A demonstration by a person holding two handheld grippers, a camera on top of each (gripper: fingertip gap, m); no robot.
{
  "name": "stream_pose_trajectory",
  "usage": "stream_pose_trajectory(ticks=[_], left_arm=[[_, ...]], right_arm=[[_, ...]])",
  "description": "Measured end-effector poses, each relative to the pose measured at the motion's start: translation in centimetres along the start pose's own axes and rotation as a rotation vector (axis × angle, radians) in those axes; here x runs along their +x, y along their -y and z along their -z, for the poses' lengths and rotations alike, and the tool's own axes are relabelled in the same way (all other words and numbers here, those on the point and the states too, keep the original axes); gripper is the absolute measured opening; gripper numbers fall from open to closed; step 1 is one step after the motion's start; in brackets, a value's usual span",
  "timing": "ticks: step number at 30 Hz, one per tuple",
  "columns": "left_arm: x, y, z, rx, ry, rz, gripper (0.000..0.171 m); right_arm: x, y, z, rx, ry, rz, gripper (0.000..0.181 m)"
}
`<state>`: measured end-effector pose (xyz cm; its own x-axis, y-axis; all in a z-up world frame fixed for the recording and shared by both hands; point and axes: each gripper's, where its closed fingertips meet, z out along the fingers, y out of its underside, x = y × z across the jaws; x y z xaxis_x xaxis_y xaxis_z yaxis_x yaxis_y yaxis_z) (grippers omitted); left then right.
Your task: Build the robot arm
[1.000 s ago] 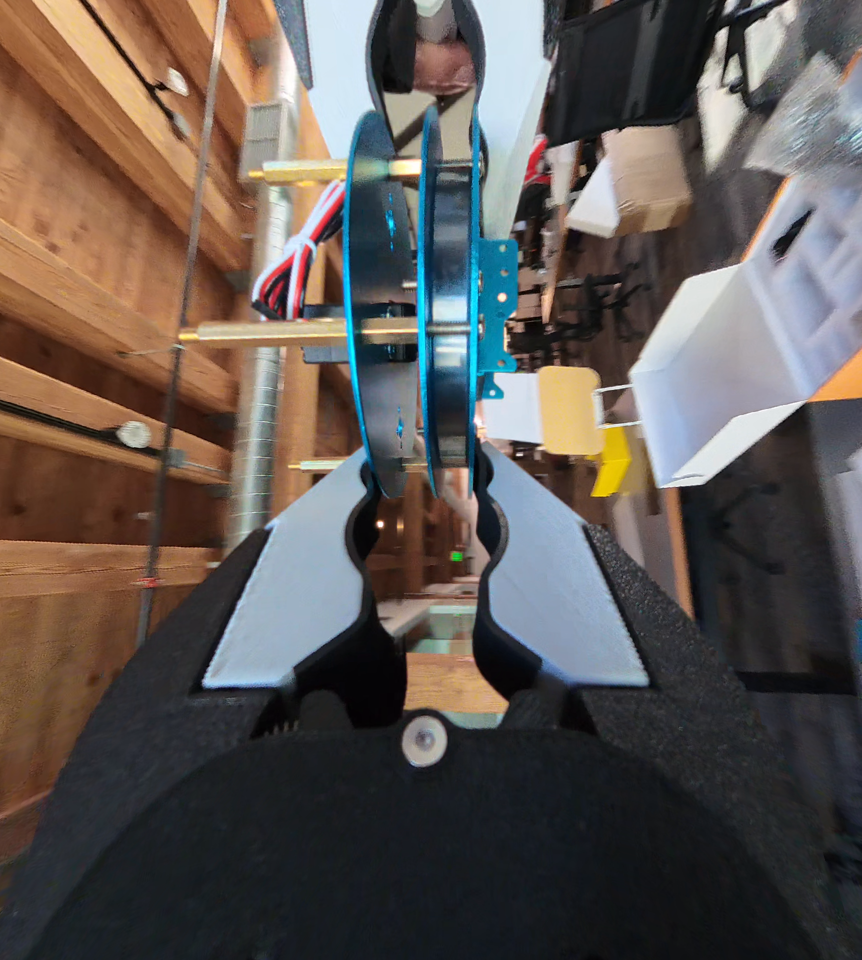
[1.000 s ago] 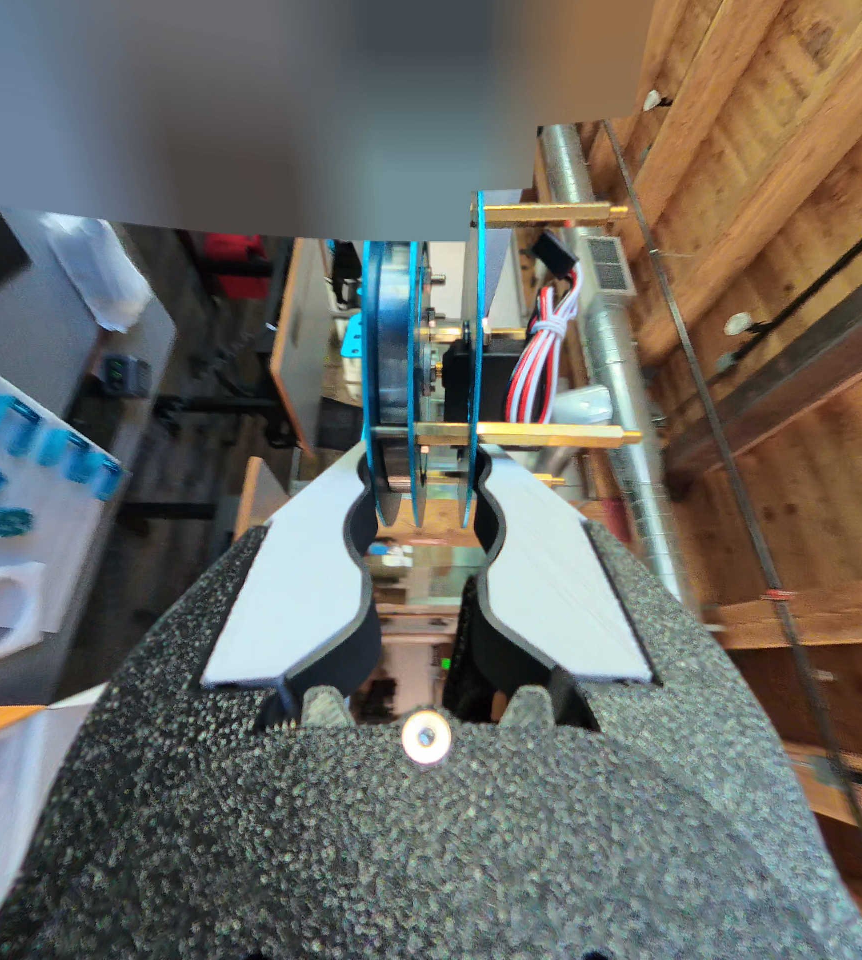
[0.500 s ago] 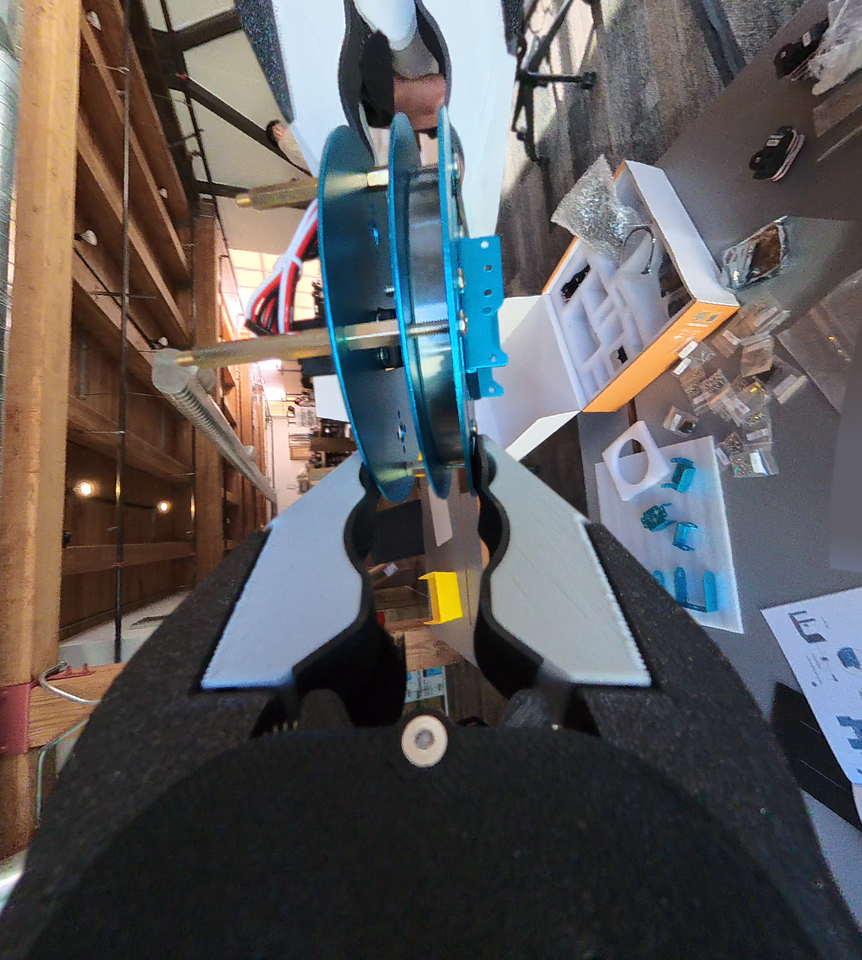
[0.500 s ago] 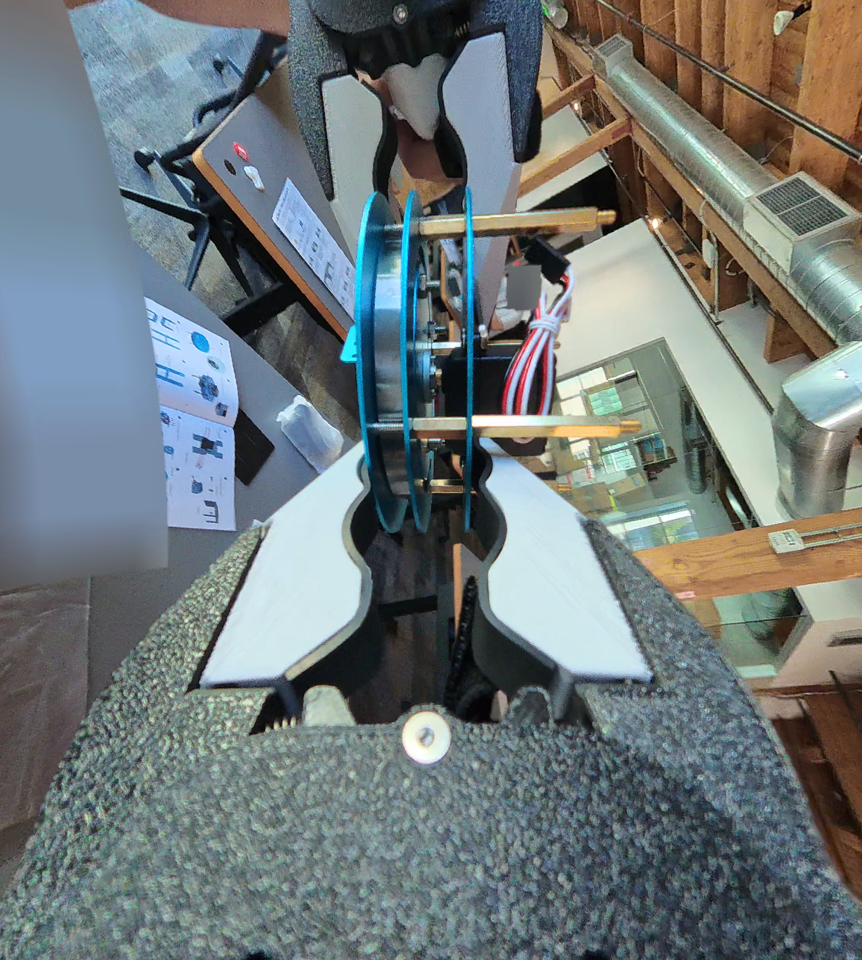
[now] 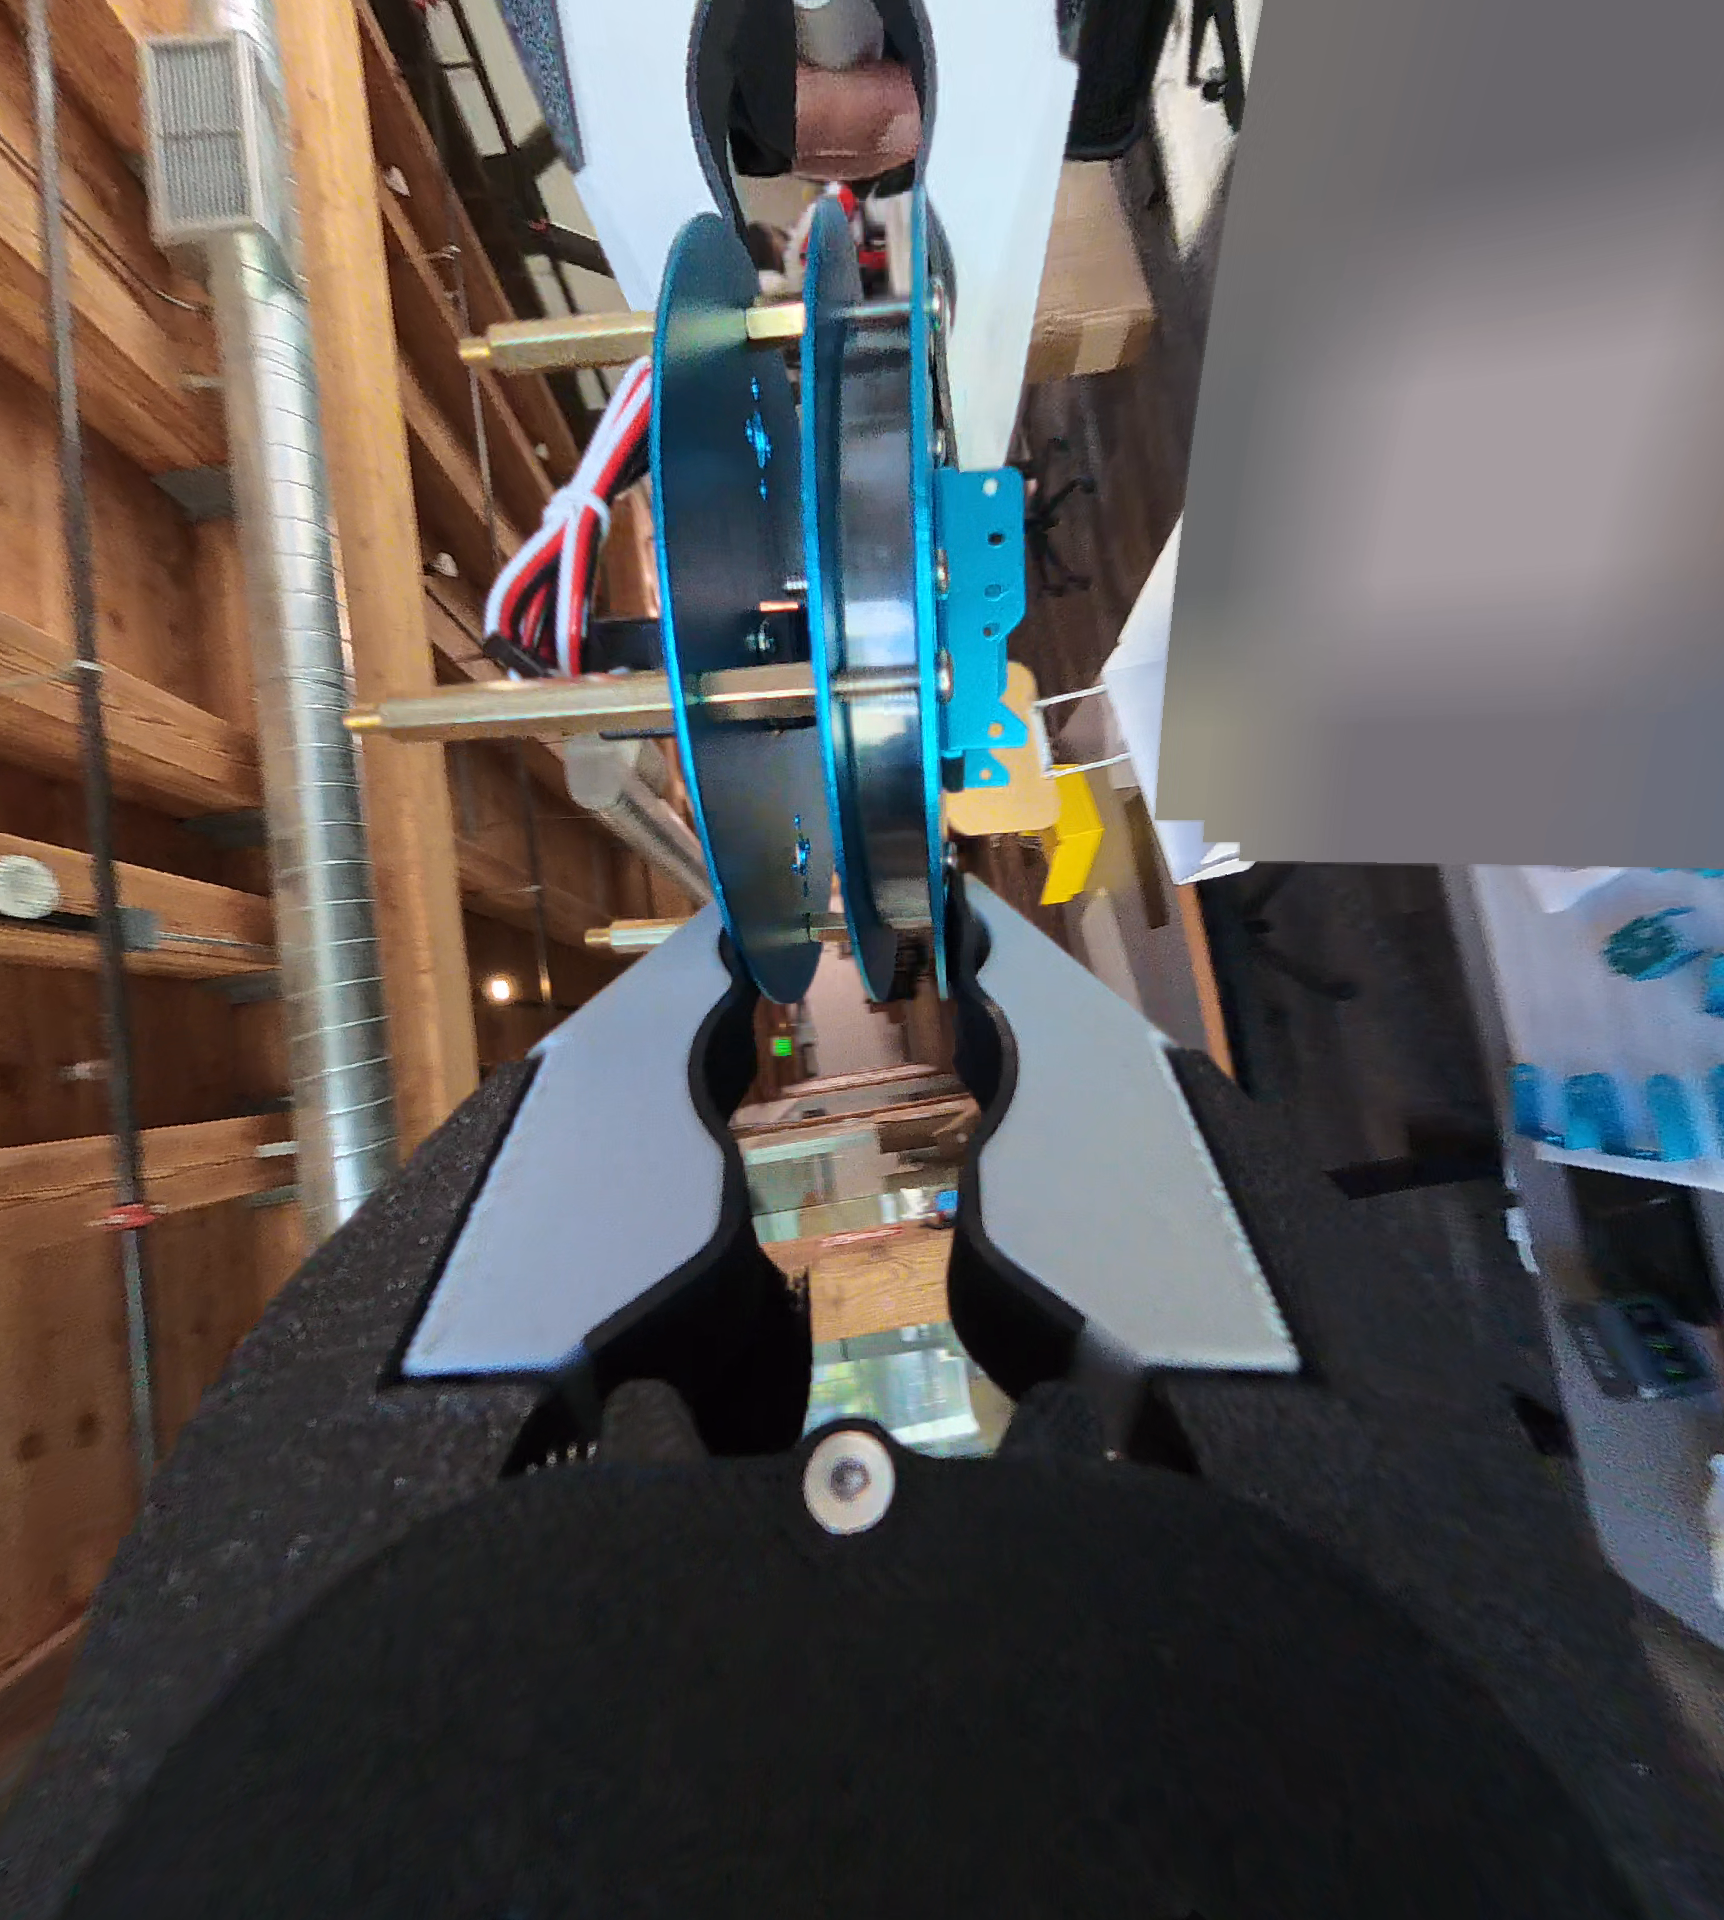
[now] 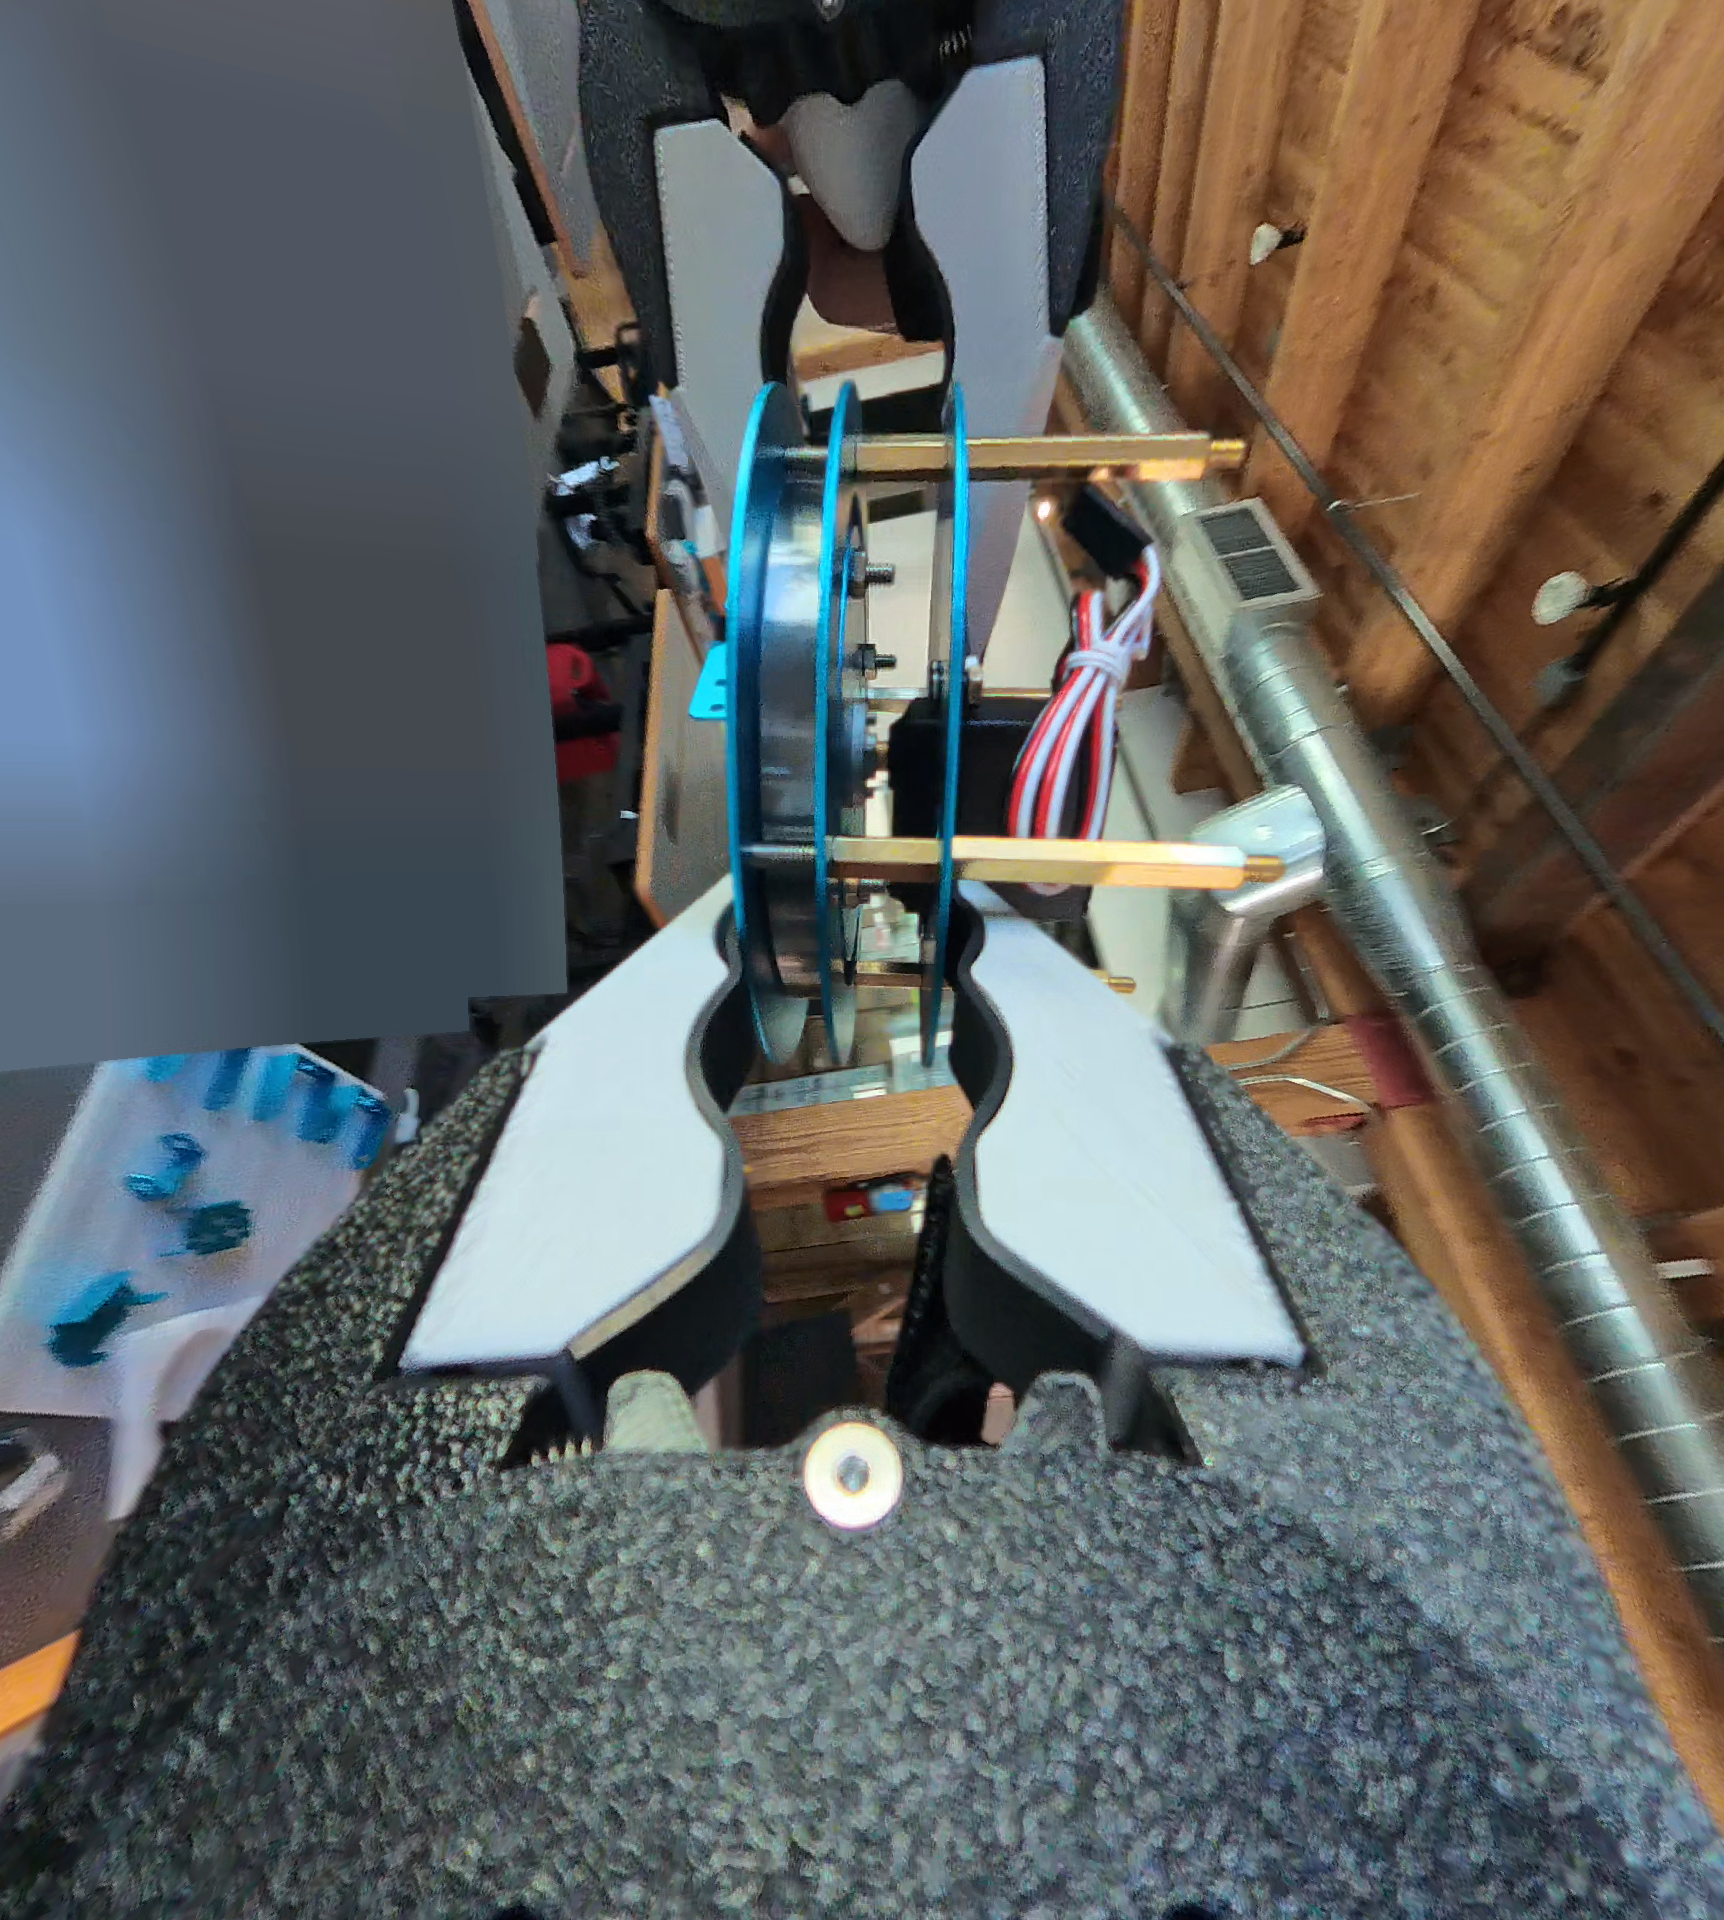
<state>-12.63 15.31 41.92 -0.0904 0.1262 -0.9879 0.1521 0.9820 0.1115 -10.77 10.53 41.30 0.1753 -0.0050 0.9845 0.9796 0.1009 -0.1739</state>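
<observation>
Left wrist view — the left tongs (image 5: 842, 940) are closed on the lower rim of a stack of round blue metal plates joined by brass standoffs (image 5: 806, 623), held edge-on and raised in the air, off any table. Both grey fingertips press the outer plates from either side. Brass standoffs (image 5: 515, 712) project to the left of the stack, beside a bundle of red, white and black wires (image 5: 567, 561). A small blue perforated bracket (image 5: 983, 613) is fixed to the rightmost plate. At the far, upper rim the right tongs (image 5: 816, 197) meet the same stack. Wooden beams (image 5: 27, 686) and a ribbed silver duct (image 5: 318, 831) fill the left side; at the right, blurred, a white sheet carrying small blue parts (image 5: 1668, 1132) lies on a dark table (image 5: 1357, 1039).

Right wrist view — the right tongs (image 6: 847, 951) are likewise closed on the near rim of the plate stack (image 6: 842, 727), its three plates seen edge-on between the white fingers. The standoffs (image 6: 1045, 868) point right, with a black servo body (image 6: 931, 743) and the wire bundle (image 6: 1076, 727) behind the rightmost plate; the bracket (image 6: 710, 691) shows at the left. The left tongs (image 6: 858, 353) grip the opposite rim from above. The duct (image 6: 1409, 935) and beams (image 6: 1564, 416) lie to the right; the white sheet with blue parts (image 6: 183, 1226) sits at the lower left.
</observation>
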Motion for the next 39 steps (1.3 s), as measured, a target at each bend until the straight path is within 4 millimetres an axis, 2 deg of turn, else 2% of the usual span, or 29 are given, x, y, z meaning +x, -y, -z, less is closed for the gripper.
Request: stream_pose_trajectory(ticks=[7, 10, 16, 30, 39], left_arm=[[-2.0, 1.7, 1.4, -0.07, 0.111, -0.183, 0.034], [-2.3, 2.6, 2.1, -0.075, 0.146, -0.23, 0.034], [-2.1, 2.6, 2.2, -0.082, 0.124, -0.2, 0.034], [-0.8, 2.3, 1.2, 0.006, -0.078, 0.056, 0.035], [-1.0, 2.6, 1.3, 0.003, -0.027, 0.002, 0.035]], right_arm=[[1.4, 1.6, 1.3, 0.074, -0.139, 0.15, 0.032], [1.4, 2.4, 1.9, 0.078, -0.159, 0.184, 0.032], [1.4, 2.4, 1.9, 0.057, -0.116, 0.153, 0.032], [0.9, 1.8, 1.9, 0.036, 0.124, -0.156, 0.032], [1.0, 2.0, 2.2, 0.017, 0.076, -0.075, 0.032]])
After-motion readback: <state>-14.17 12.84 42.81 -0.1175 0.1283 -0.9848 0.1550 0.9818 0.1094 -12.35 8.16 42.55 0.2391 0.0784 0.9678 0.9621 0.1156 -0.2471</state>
